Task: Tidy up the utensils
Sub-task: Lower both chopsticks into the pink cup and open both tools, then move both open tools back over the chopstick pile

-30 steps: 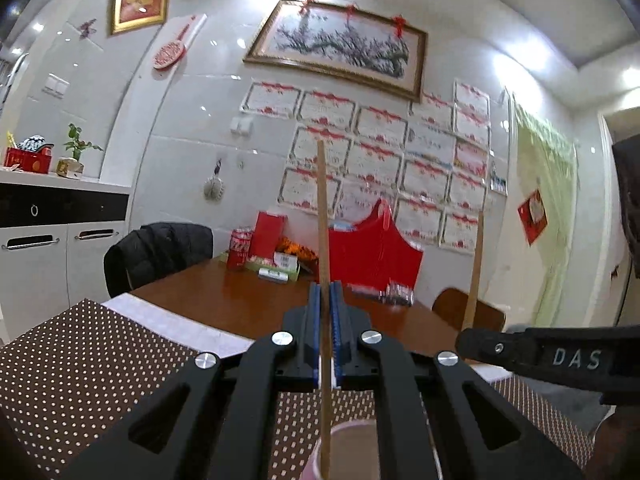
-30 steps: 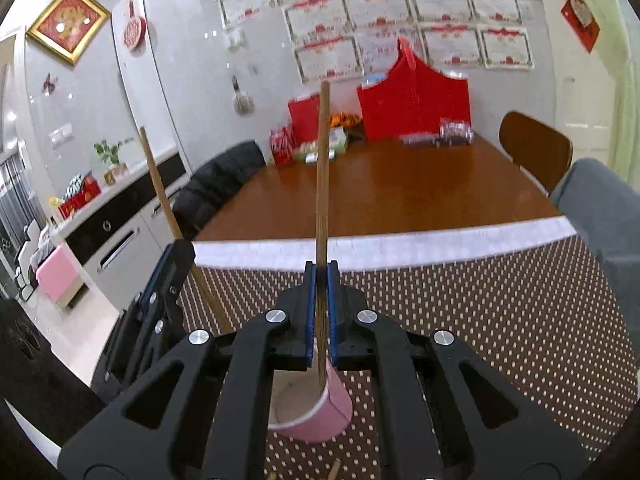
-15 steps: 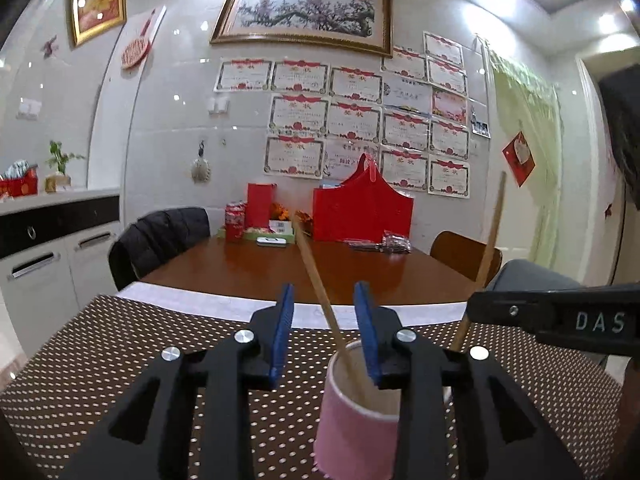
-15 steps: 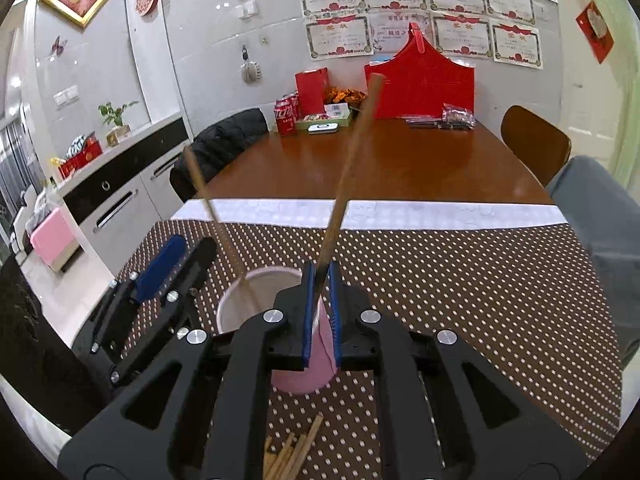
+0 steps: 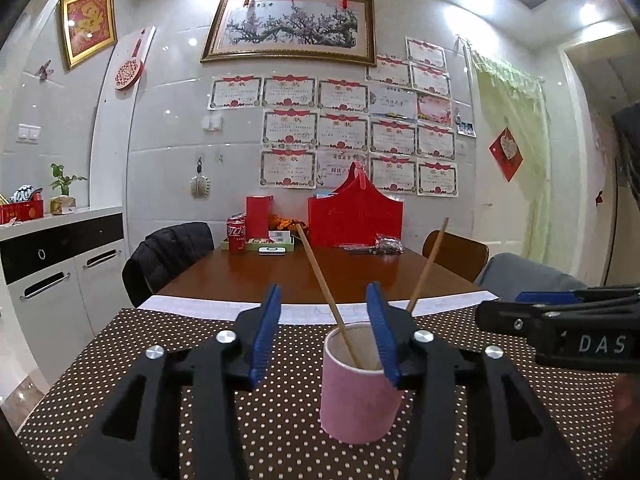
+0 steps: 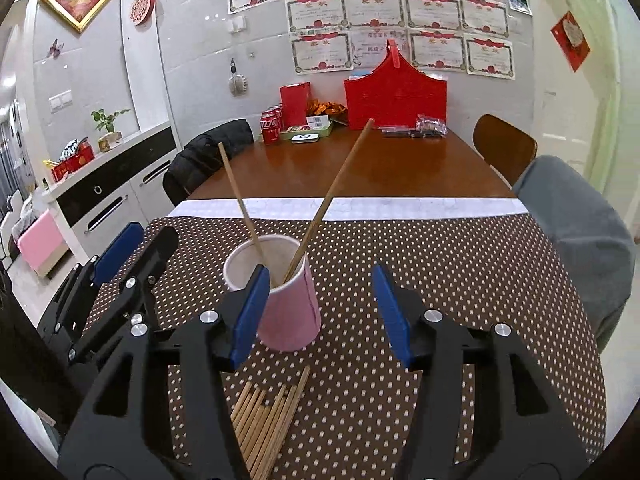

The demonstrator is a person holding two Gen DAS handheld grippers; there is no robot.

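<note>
Both chopsticks (image 6: pixel 240 200) have dropped into the pink cup (image 6: pixel 288 312) on the dotted mat (image 6: pixel 440 260). Left gripper (image 5: pixel 324 336) and right gripper (image 6: pixel 316 312) are opening, holding nothing. Only the right view shows loose chopsticks (image 6: pixel 268 420) lying beside the cup.

One pink cup (image 6: pixel 286 300) containing two chopsticks (image 6: pixel 240 204); one loose chopstick bundle (image 6: pixel 266 424) too dense to count.

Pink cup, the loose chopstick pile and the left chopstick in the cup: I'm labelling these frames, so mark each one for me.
pink cup (image 6: pixel 290 312), right wrist view, on its outer wall.
chopstick pile (image 6: pixel 266 420), right wrist view, mid-bundle on the dotted cloth.
left chopstick (image 6: pixel 238 196), right wrist view, mid-shaft above the cup's rim.
</note>
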